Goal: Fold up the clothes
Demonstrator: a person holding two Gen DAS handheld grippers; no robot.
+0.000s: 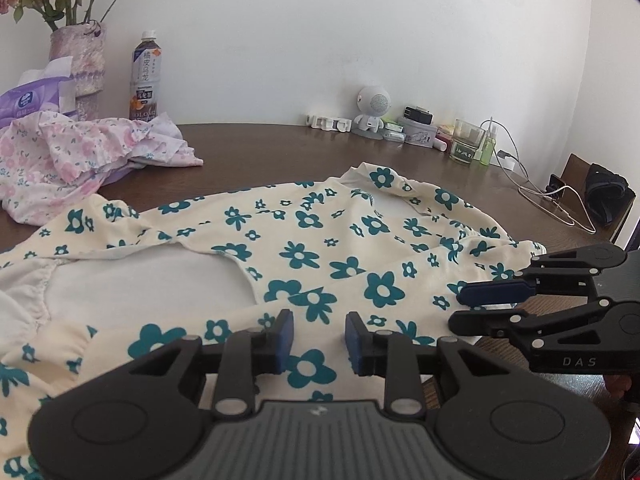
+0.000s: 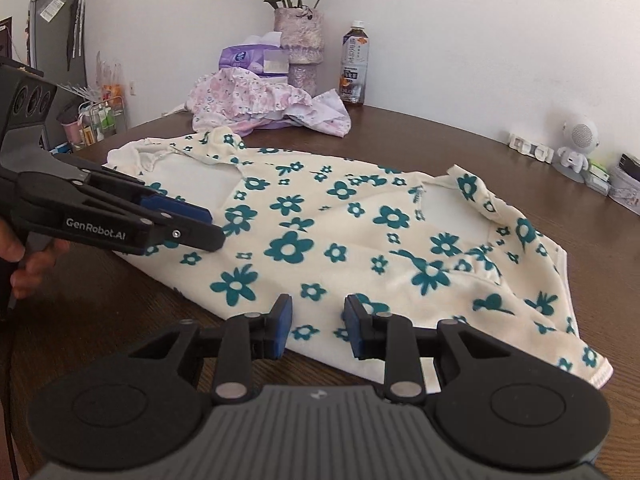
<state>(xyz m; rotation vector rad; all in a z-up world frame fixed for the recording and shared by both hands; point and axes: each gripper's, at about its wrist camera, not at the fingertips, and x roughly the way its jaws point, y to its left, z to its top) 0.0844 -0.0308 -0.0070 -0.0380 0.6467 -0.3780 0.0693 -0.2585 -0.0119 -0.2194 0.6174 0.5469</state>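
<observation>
The left gripper (image 1: 319, 340) hangs low over the near part of the garment with its two blue-padded fingers (image 1: 285, 338) spread, a clear gap between them and nothing pinched. The right gripper (image 2: 318, 326) is likewise spread apart and empty, poised above the near hem of the cloth. Each shows in the other's camera from the side: the right gripper enters the left view at the right edge, its fingers parted over the garment's right border, and the left one enters the right view from the left, held by a hand (image 2: 28, 264) whose fingertips show at the edge.

The cream garment (image 1: 320, 256) lies spread on the dark wooden table (image 2: 120, 320), which has bare wood along the near edge in front of the hem and a strip between the garment and the clutter at the back — room on the near left in the right view as well. The hem corner at the right (image 2: 324, 376) lies flat, with white stitching visible.

The cloth is cream with teal flowers of mixed sizes; the plain white inside shows where parts are folded over, and gathered, ruffled edges sit at the far corners. A crumpled pink floral garment (image 2: 260, 100) lies well apart behind it, near a tissue pack (image 2: 248, 58), a vase of flowers (image 2: 300, 44) and a drink bottle (image 2: 354, 64) whose label print is too small to read.

Readable writing: "GenRobot.AI" on the left gripper's arm and "DAS" on the right gripper's.
</observation>
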